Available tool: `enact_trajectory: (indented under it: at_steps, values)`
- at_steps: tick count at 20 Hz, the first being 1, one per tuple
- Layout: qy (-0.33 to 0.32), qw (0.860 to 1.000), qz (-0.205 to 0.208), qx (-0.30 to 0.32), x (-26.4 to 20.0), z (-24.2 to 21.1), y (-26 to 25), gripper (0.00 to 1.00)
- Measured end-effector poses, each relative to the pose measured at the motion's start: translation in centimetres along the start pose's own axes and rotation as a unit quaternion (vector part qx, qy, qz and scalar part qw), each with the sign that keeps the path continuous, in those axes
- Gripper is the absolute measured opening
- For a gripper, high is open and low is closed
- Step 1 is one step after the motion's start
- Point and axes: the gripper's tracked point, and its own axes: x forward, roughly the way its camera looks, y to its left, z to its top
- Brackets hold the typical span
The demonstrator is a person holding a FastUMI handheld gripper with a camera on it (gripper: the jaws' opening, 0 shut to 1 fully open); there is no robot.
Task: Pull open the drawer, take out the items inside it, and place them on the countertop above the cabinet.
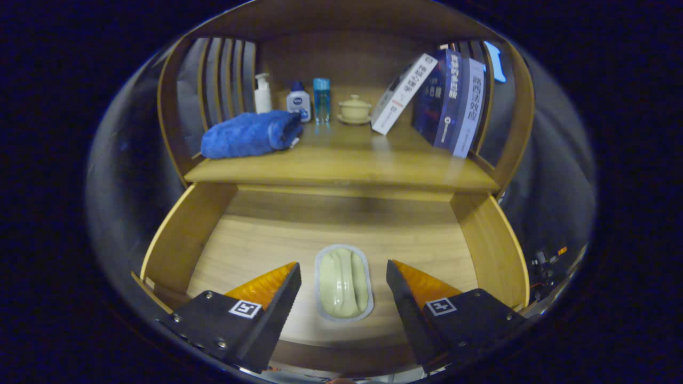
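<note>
The claw [343, 282] hangs wide open astride the pale green scrubbing pad [343, 290] in the drawer [181, 240]; likely light, take its raised ridge.

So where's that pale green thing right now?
The pale green item lies on the open drawer's floor, between the open gripper's fingers, below the countertop.

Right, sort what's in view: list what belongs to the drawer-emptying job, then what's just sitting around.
Part of the job:
- open drawer
- pale green oval item lying in it
- countertop above
- gripper, open, fingers either side of the item

Just lying about, on the countertop:
- blue towel
- pump bottle
- small white bottle
- blue bottle
- lidded cup
- books
</note>
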Motion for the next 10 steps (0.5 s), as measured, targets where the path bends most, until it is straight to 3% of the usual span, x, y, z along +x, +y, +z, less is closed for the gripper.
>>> enact_trajectory:
  at_steps: [1, 2, 4, 7, 10]
  values:
    - [0.022, 1.000, 0.000, -0.001, 0.6, -0.8, 0.0, 0.96]
    - [0.042, 0.999, 0.002, 0.001, 0.9, -1.3, 0.1, 0.86]
    - [0.079, 0.997, 0.005, 0.021, 1.4, -2.5, 0.3, 0.75]
    - [0.093, 0.995, -0.005, 0.025, 2.2, -2.7, -0.3, 0.74]
    - [0.114, 0.993, 0.001, 0.030, 2.9, -4.1, 0.1, 0.22]
